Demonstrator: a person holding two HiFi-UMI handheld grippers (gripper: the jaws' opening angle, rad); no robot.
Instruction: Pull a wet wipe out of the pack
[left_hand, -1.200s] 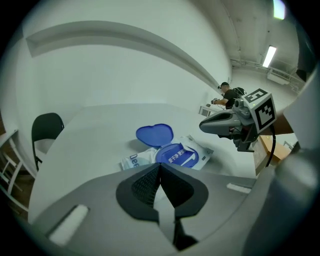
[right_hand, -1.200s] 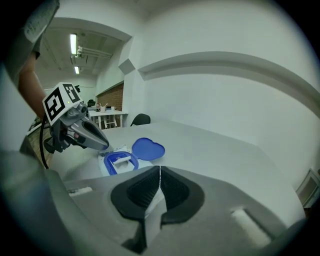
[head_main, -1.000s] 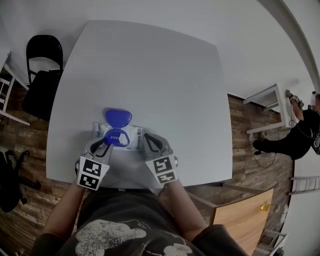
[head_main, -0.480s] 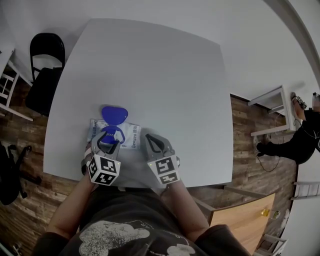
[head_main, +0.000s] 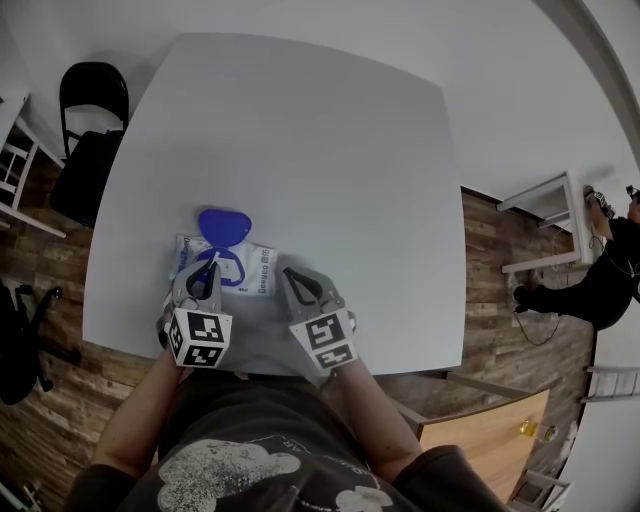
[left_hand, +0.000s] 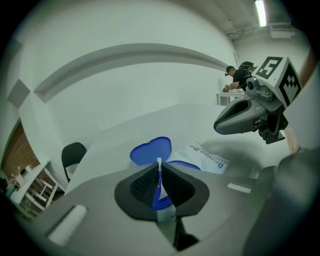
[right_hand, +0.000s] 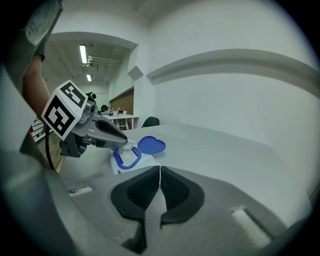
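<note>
The soft white wet-wipe pack with blue print (head_main: 256, 270) lies flat near the front edge of the white surface (head_main: 320, 140); its rounded blue plastic lid (head_main: 223, 222) is flipped open and points away from the person. The left gripper (head_main: 211, 266) reaches down over the blue oval rim of the opening (right_hand: 127, 158); its jaws have just been closing and now stand almost together, pinching the tip of a thin white wet wipe (left_hand: 159, 162) that pokes up between them. The right gripper (head_main: 287, 273) sits just beside the pack's right end, well clear of the opening; its jaws are pressed fully together with nothing between them; whether it touches the pack cannot be told.
</note>
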